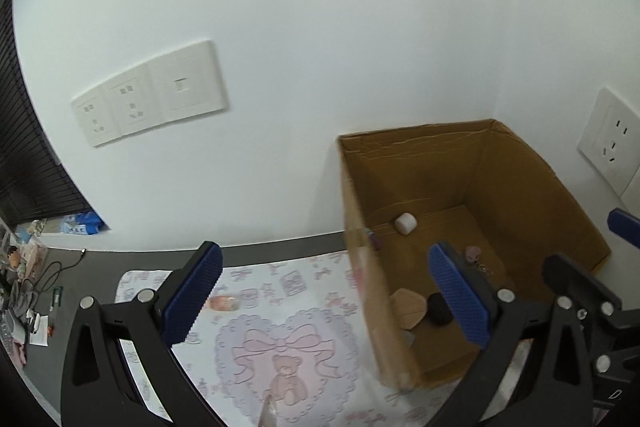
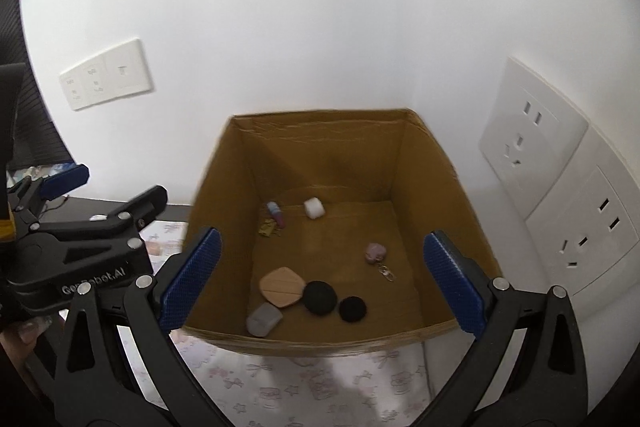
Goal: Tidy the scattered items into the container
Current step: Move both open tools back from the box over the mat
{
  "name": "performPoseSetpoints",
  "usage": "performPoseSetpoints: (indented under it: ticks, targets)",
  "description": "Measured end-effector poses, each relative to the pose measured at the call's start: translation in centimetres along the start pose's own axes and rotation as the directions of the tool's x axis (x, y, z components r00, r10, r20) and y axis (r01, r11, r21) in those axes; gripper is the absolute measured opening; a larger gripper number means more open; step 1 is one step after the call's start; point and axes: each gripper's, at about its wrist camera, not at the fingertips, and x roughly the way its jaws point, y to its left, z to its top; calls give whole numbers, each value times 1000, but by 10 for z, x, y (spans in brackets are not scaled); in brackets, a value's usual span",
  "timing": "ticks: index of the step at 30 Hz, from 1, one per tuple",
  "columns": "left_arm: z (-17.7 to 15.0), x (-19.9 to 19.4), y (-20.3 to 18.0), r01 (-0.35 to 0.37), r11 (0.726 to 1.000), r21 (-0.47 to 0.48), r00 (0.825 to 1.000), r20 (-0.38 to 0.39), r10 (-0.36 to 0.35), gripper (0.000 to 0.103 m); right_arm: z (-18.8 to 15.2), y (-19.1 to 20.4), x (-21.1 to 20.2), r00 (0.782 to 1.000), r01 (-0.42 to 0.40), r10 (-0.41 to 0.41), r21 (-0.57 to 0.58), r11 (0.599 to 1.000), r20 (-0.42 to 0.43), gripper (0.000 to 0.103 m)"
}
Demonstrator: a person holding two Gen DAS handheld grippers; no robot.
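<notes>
From the left wrist view, the left tool (image 1: 326, 301) stands wide open with nothing between its two blue pads. Under it lies a patterned cloth (image 1: 288, 311) with a bear and bow print, spread on the dark bench (image 1: 260, 253). One small pinkish item (image 1: 224, 303) lies on the cloth, just beside the left pad, outside the box. The cardboard box (image 1: 532, 187) stands on the right, open at the top, against the white wall. In this view I count four things clearly in it: one white cube (image 1: 405, 223), one tan flat piece (image 1: 408, 309), one black round thing (image 1: 439, 309) and one pink keychain (image 1: 474, 254). On the wall there are two socket plates.

From the right wrist view, the right tool (image 2: 320, 283) is also wide open and holds nothing; its pads sit over the near edge of the box (image 2: 432, 163). Here the inside shows better and I count eight items: one white cube (image 2: 314, 207), one small pink and blue tube (image 2: 277, 213), one yellowish small thing (image 2: 267, 229), one pink keychain (image 2: 376, 253), one tan flat piece (image 2: 282, 286), two black round things (image 2: 319, 297) and (image 2: 353, 309), and one grey block (image 2: 264, 319). The left tool (image 2: 104, 195) shows at the left side, open.
</notes>
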Motion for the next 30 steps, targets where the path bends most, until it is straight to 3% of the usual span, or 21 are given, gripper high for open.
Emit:
performPoseSetpoints:
  ticks: [9,18,30]
  targets:
    - [-7,-34,65,-15,1000,-5,999,32,15,103,-5,61,-22,999,-9,9,-12,1000,32,102]
    - [-25,-66,154,-83,997,4,995,61,82,103,-10,142,-35,997,-36,37,-21,999,63,102]
    - [-49,-75,265,-159,983,-96,986,34,163,103,-12,255,-36,993,-95,102,-118,988,55,102]
